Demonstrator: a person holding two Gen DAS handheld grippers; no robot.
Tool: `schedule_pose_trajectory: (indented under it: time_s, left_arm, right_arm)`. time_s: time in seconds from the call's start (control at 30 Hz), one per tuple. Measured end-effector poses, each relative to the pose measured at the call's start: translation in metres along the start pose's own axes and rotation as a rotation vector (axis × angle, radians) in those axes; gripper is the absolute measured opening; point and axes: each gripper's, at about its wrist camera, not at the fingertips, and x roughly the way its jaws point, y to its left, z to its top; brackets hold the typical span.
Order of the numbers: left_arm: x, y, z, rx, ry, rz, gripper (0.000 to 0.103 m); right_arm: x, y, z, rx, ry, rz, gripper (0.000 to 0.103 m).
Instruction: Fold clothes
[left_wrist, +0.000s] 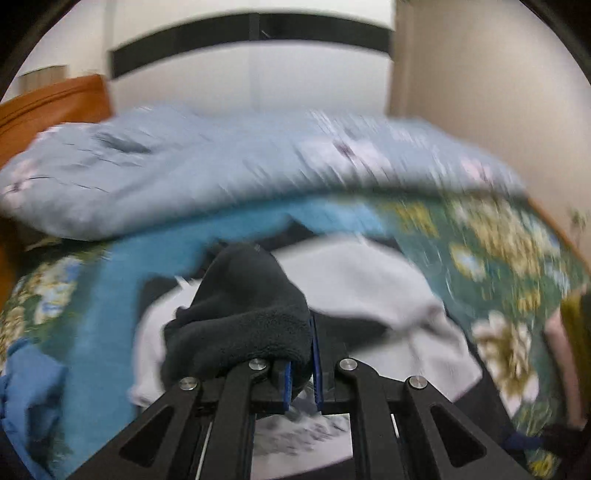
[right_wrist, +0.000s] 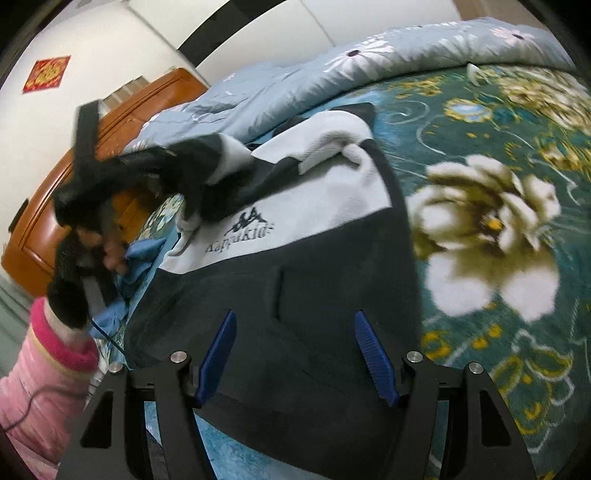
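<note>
Garment: black-and-white fleece top (right_wrist: 295, 236) lies spread on the bed, white chest panel with a dark logo uppermost, black lower body toward 6 o'clock in the right wrist view.
Sleeve: dark fleece sleeve (left_wrist: 240, 317) is lifted off the garment; in the right wrist view it stretches from the chest toward 10 o'clock.
Left gripper (left_wrist: 301, 369): jaws nearly closed, pinching the bunched sleeve end; the cloth drapes over the left blue pad.
Right gripper (right_wrist: 299, 354): jaws spread wide, nothing between them; it hovers over the black hem area, contact with the cloth cannot be told.
Step in hand: judged to be the sleeve fold, the left side carrying the sleeve across the body while the right waits. Heavy blur in the left wrist view suggests fast motion.
Next move calls for: laying the sleeve flat across the chest panel before release; the right gripper likely needs to pin or take the hem so the body does not drag.
Surroundings: green floral bedspread (right_wrist: 498, 229) under the garment; pale blue quilt (right_wrist: 369, 62) at 12 o'clock; blue cloth (right_wrist: 136, 258) at 9 o'clock; wooden headboard (right_wrist: 55, 206) beyond it.
</note>
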Motion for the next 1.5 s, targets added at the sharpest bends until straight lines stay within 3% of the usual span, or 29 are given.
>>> schedule_pose_trajectory:
  time_s: [0.1, 0.27, 0.37, 0.47, 0.53, 0.63, 0.73, 0.83, 0.97, 1.03, 1.23, 1.27, 1.33, 1.5]
  left_arm:
    - [0.034, -0.016, -0.020, -0.012, 0.098, -0.025, 0.009]
    - [0.037, -0.016, -0.037, -0.025, 0.142, -0.100, 0.015]
    - [0.020, 0.000, -0.042, -0.091, 0.155, -0.243, 0.053]
    - [-0.005, 0.022, -0.053, -0.160, 0.101, -0.295, 0.062]
    - [-0.023, 0.046, -0.064, -0.182, 0.047, -0.178, 0.066]
    - [-0.028, 0.085, -0.077, -0.193, 0.025, 0.142, 0.068]
    - [-0.009, 0.122, -0.084, -0.238, 0.103, 0.250, 0.068]
    - [0.014, 0.151, -0.086, -0.310, 0.177, 0.256, 0.068]
    - [0.018, 0.181, -0.092, -0.449, 0.160, 0.253, 0.068]
    - [0.015, 0.194, -0.096, -0.515, 0.147, 0.232, 0.068]
    - [0.020, 0.203, -0.094, -0.573, 0.093, 0.182, 0.068]
    - [0.020, 0.207, -0.097, -0.604, 0.073, 0.168, 0.068]
    - [0.016, 0.212, -0.105, -0.655, 0.027, 0.141, 0.068]
    - [0.006, 0.211, -0.111, -0.669, -0.030, 0.129, 0.068]
  right_arm:
    - [-0.003, -0.005, -0.003, 0.008, 0.012, -0.013, 0.068]
    - [-0.004, -0.009, -0.003, 0.020, 0.011, -0.018, 0.068]
    - [0.002, -0.006, 0.009, 0.020, -0.011, 0.007, 0.068]
    - [0.012, 0.006, 0.028, -0.001, -0.037, 0.040, 0.068]
    - [0.021, 0.020, 0.044, -0.041, -0.046, 0.050, 0.068]
    - [0.044, 0.055, 0.072, -0.152, -0.047, 0.048, 0.068]
    - [0.075, 0.097, 0.096, -0.305, -0.029, 0.023, 0.068]
    - [0.119, 0.140, 0.104, -0.497, 0.033, -0.049, 0.068]
    - [0.164, 0.173, 0.100, -0.653, 0.089, -0.104, 0.068]
    - [0.182, 0.180, 0.096, -0.723, 0.102, -0.158, 0.068]
    - [0.207, 0.173, 0.080, -0.921, 0.123, -0.366, 0.066]
    - [0.204, 0.170, 0.082, -0.920, 0.111, -0.382, 0.060]
    - [0.192, 0.160, 0.096, -0.832, 0.080, -0.345, 0.032]
    - [0.146, 0.127, 0.149, -0.535, -0.051, -0.198, 0.020]
